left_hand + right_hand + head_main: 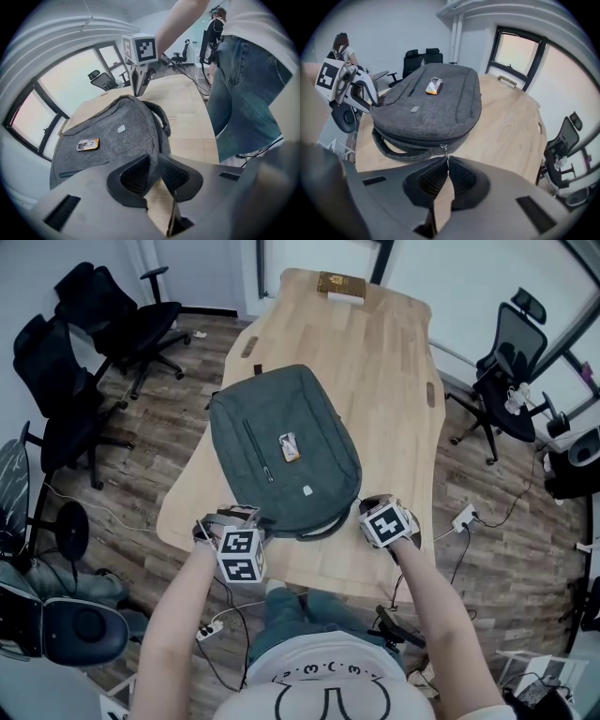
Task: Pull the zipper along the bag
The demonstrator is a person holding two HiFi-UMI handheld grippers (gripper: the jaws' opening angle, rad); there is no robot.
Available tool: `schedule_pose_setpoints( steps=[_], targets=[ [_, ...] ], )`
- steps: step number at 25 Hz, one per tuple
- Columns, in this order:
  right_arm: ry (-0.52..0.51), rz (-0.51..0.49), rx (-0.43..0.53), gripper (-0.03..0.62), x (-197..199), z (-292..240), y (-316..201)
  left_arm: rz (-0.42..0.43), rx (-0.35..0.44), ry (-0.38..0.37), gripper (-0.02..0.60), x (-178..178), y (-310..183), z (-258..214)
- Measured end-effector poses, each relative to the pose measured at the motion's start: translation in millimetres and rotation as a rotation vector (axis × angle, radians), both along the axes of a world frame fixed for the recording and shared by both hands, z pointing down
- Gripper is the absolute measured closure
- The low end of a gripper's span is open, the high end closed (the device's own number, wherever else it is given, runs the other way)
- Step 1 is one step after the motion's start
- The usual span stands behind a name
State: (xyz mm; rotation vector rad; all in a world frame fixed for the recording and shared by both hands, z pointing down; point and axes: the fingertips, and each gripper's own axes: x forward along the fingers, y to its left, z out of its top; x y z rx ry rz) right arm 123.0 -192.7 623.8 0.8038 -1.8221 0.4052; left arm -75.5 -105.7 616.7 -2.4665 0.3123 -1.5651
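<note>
Zipper pull: on the bag's near rim, beside the carry handle.
Bag: grey, lying flat on the wooden table.
Right gripper: jaws pinched together on the zipper pull.
Left gripper: jaws clamping the bag's fabric at its near left corner.

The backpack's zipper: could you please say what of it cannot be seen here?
Right gripper view: past the zipper pull, the track curves out of sight round the backpack.
Head view: the right hand-held gripper covers the pull.
Left gripper view: teeth too small to tell.
</note>
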Motion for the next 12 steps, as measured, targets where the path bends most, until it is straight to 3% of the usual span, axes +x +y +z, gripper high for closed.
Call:
schedule_pose_setpoints(
  steps=[7,12],
  targets=[
    [-0.086,-0.023,-0.007,0.540,-8,-10,6,0.028,0.028,-0.026,0.499,-3,-1,1],
    [-0.117,-0.062,-0.067,0.540,-14,-6,40,-0.069,0.011,-0.045,0.473,-25,-9,1]
  ],
)
